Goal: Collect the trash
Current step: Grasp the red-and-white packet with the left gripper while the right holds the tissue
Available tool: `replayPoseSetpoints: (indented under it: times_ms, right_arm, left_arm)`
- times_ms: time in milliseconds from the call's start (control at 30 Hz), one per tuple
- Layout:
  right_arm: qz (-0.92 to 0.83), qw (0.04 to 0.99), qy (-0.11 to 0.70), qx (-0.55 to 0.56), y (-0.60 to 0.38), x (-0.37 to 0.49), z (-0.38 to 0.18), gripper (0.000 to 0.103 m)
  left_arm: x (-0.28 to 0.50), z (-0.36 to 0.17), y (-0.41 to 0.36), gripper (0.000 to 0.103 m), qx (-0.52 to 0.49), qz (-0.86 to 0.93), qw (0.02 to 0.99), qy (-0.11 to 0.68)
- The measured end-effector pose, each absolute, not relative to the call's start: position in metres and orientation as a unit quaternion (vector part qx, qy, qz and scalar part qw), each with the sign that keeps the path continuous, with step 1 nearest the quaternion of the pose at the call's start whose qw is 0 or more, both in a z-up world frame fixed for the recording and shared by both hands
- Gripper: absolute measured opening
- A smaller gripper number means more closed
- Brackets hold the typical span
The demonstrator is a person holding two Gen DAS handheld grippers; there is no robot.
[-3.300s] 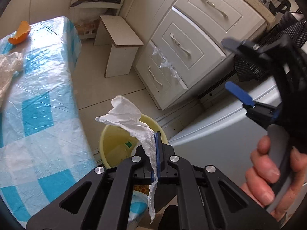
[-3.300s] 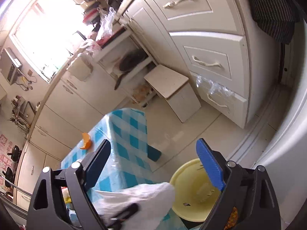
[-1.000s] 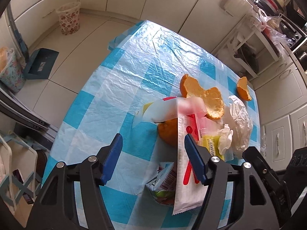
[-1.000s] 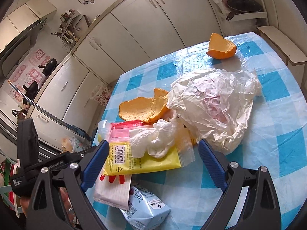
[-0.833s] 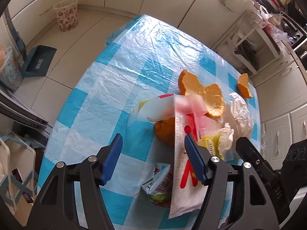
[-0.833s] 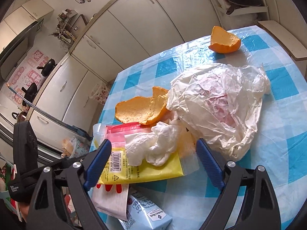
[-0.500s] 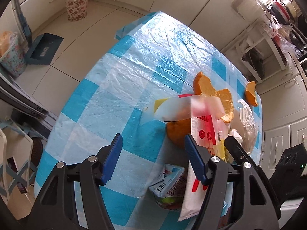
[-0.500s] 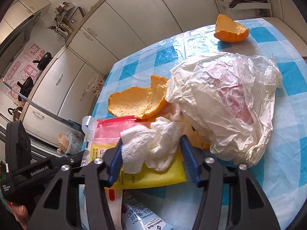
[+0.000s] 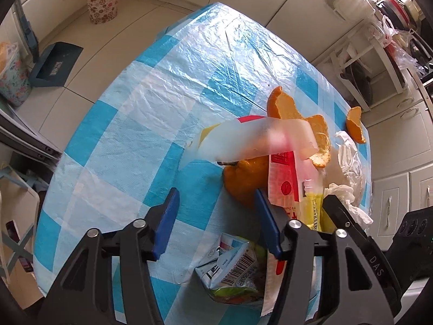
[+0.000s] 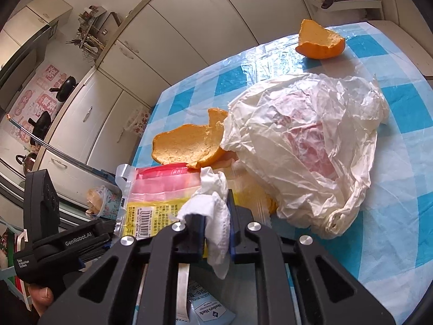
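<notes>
There, my right tongs (image 10: 215, 226) were pinching a crumpled white tissue (image 10: 213, 208) just above the yellow-and-pink packet (image 10: 159, 197) on the checkered surface (image 10: 400, 178) — beside the orange peel (image 10: 189, 146) and white plastic bag (image 10: 305, 149). My left tongs (image 9: 216, 216) hovered spread — gripping nothing — over a squashed carton (image 9: 230, 270).

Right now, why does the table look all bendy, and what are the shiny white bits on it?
Left wrist view: the fisheye lens bows the checked tablecloth into a dome, and window light glares off its plastic. Right wrist view: the cabinets curve too, and the tissue in the right gripper looks oversized and a bit soft because it is so close.
</notes>
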State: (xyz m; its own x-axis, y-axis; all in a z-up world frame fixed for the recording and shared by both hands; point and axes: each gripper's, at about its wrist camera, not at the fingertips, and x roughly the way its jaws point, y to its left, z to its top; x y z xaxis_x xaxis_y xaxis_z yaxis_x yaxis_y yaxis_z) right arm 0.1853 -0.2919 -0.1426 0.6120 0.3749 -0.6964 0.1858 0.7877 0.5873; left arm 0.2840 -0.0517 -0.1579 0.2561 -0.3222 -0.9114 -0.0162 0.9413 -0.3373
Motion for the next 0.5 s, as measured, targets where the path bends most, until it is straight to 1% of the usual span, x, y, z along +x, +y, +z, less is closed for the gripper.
replayPoseSetpoints:
  times_ms: [233, 300, 500]
  right_arm:
    - [0.053, 0.829, 0.443, 0.338, -0.300, 0.186, -0.149, 0.014]
    - [0.053, 0.828, 0.444, 0.340, -0.301, 0.186, -0.150, 0.014]
    - [0.055, 0.827, 0.445, 0.339, -0.302, 0.184, -0.150, 0.014]
  left_arm:
    - [0.284, -0.159, -0.034, 0.053, -0.183, -0.095, 0.771, 0.603]
    - [0.284, -0.160, -0.033, 0.055, -0.188, -0.099, 0.769, 0.603]
    - [0.280, -0.161, -0.039, 0.055, -0.205, -0.133, 0.752, 0.612]
